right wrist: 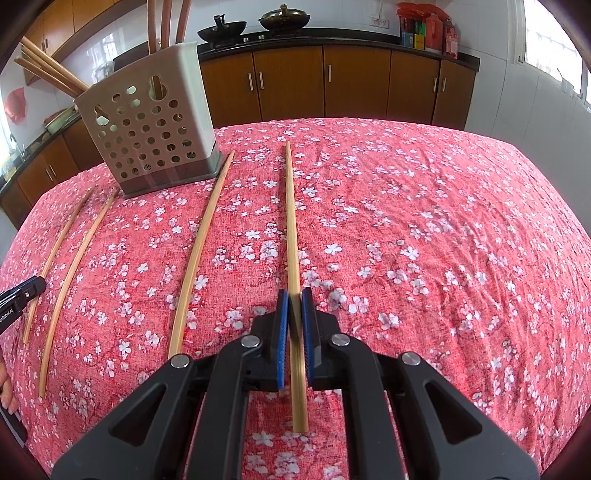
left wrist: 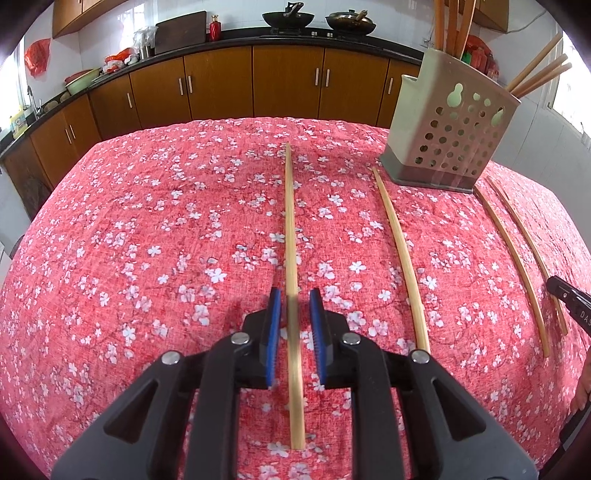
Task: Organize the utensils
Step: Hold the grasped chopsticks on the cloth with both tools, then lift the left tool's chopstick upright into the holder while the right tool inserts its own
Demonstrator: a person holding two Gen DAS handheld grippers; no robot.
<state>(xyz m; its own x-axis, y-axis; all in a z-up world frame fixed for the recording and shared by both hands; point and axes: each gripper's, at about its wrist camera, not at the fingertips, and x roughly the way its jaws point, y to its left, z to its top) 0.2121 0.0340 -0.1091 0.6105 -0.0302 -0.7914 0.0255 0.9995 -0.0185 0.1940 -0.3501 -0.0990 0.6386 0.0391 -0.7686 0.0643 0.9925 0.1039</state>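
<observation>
1. Tablecloth (left wrist: 147,221), red with small white blossoms, fills both wrist views; wooden kitchen cabinets (left wrist: 288,81) run along the top of each frame.
2. Four pale bamboo chopsticks lie apart on the cloth, all running lengthwise from the bottom of the frame towards the top.
3. In the left wrist view, the left gripper (left wrist: 294,295) sits at bottom centre. Its blue pads (left wrist: 274,325) are partly open, with a clear gap on each side of the leftmost chopstick (left wrist: 290,221), which lies between them without being held.
4. To the right in that view come the second chopstick (left wrist: 400,254), then the third chopstick (left wrist: 513,266) and the rightmost chopstick (left wrist: 524,232), close together near the right edge.
5. A beige perforated utensil holder (left wrist: 450,122) stands upright at the upper right, just beyond the far tips of the second and third chopsticks. Darker reddish-brown sticks (left wrist: 452,26) rise from it, some upright, some leaning right.
6. In the right wrist view, the right gripper (right wrist: 294,295) sits at bottom centre, its pads drawn in against both sides of the rightmost chopstick, gripping it near its near end.
7. There the holder appears at the upper left, and the left gripper's tip shows at the left edge.
</observation>
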